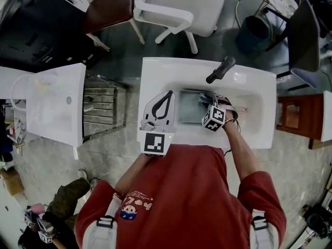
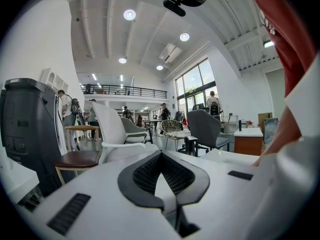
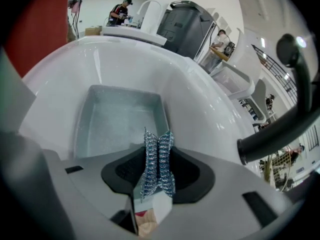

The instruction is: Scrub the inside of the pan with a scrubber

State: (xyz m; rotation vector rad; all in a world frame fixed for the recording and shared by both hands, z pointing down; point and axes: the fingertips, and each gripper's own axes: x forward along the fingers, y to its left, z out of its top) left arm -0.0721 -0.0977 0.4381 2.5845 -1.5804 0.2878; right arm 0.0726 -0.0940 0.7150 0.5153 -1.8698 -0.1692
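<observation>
A rectangular metal pan lies in the basin of the white sink. My right gripper hovers over the pan's right side and is shut on a blue-silver wire scrubber. In the right gripper view the pan lies just beyond the scrubber, its inside bare and wet-looking. My left gripper rests on the sink's front left rim beside the pan, jaws closed at the tips with nothing held. In the left gripper view the left gripper points out into the room.
A black faucet handle rises at the sink's back edge, right of the pan. A second white basin unit and a metal rack stand to the left. Chairs stand behind the sink.
</observation>
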